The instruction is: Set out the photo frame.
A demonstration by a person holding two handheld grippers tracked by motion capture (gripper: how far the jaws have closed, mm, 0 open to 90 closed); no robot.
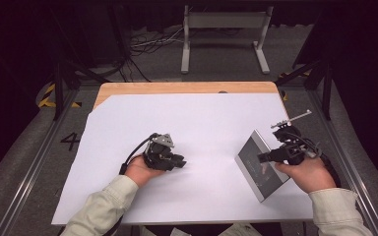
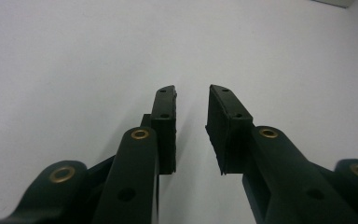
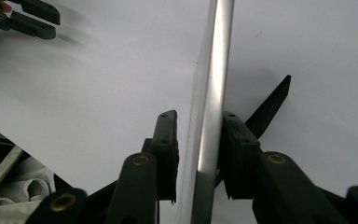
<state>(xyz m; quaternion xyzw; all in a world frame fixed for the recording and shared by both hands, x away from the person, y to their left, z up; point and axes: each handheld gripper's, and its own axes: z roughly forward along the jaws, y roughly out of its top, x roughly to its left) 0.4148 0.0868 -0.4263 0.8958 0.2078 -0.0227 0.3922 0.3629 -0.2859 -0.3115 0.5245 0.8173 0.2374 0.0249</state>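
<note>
While the left hand-held gripper rests low on the white sheet that covers the surface, well apart from the work, it seems to be parked there simply to stay out of the way. In the left gripper view its two black jaws stand partly apart, with bare white sheet between the pads and nothing touching them. In the right gripper view it appears blurred at the upper left corner.

Farther right, near the right edge of the sheet, sits the thing in hand: a flat, thin slab with a dark face and a silvery rim, a tablet by the look of it. It stands tilted, one long edge down on the sheet and the other raised toward the right hand, likely so the jaws can get either side of its thin edge.

The right hand-held gripper straddles that raised edge. In the right gripper view the silvery rim runs up between the jaws; the right pad lies against it, while a thin gap shows at the left pad. So the jaws are narrowly apart around the tablet, and whether they truly clamp it I cannot tell.
</note>
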